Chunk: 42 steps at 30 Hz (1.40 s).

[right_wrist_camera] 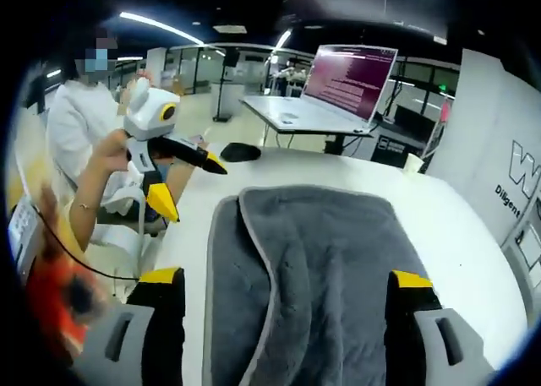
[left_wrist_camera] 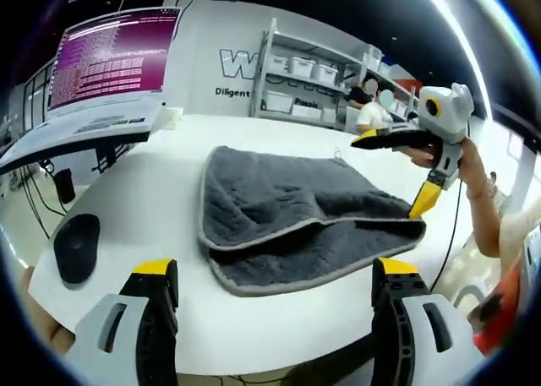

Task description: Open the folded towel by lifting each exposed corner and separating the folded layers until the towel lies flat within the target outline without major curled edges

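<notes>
Right now the folded dark grey quilted towel (left_wrist_camera: pixel 300 225) with its pale grey trimmed edge lies on the round white table (left_wrist_camera: pixel 152 196), its top layer folded over, the lower layer's border showing beneath. My left gripper (left_wrist_camera: pixel 270 293) hangs spread just short of the towel's near edge, bare tabletop between. My right gripper (right_wrist_camera: pixel 287 306) is spread above the towel (right_wrist_camera: pixel 317 268). Beside the towel, a black computer mouse (left_wrist_camera: pixel 76 247) sits well apart.

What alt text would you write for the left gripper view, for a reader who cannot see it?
A folded grey towel lies on a white table, its top layer partly peeled back. The right gripper, held by a hand, hovers open at the towel's far edge; the left gripper waits open in the foreground, beside a black mouse.
</notes>
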Each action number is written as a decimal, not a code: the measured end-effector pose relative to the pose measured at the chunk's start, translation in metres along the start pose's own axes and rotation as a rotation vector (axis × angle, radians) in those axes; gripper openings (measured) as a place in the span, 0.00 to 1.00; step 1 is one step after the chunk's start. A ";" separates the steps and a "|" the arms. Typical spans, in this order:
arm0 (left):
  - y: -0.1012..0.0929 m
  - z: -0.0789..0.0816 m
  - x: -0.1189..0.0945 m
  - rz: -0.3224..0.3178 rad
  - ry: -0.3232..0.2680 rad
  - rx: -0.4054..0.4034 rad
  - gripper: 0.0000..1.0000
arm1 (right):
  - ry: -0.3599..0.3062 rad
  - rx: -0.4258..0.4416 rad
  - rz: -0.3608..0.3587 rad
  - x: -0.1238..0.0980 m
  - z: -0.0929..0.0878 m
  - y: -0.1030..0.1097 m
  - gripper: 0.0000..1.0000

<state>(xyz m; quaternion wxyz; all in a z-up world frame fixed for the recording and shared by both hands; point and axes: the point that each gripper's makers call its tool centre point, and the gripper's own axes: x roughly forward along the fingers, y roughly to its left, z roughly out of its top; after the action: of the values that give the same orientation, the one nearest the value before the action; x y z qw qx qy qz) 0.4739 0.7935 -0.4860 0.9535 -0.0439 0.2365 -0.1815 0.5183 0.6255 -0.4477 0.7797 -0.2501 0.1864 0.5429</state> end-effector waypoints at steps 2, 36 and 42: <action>-0.001 0.002 0.000 0.000 -0.001 0.004 0.93 | 0.006 0.002 -0.021 -0.011 -0.008 0.001 0.99; 0.006 0.002 0.010 0.054 0.014 0.026 0.87 | 0.287 -0.585 -0.365 -0.014 -0.075 0.029 0.15; 0.000 0.004 0.010 0.036 0.001 0.025 0.87 | 0.331 -0.680 -0.398 -0.014 -0.082 0.027 0.02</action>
<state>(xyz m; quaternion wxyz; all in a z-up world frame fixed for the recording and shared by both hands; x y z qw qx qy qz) 0.4841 0.7899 -0.4865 0.9570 -0.0275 0.2352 -0.1675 0.4870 0.5740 -0.5110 0.7020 -0.6077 0.0678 0.3649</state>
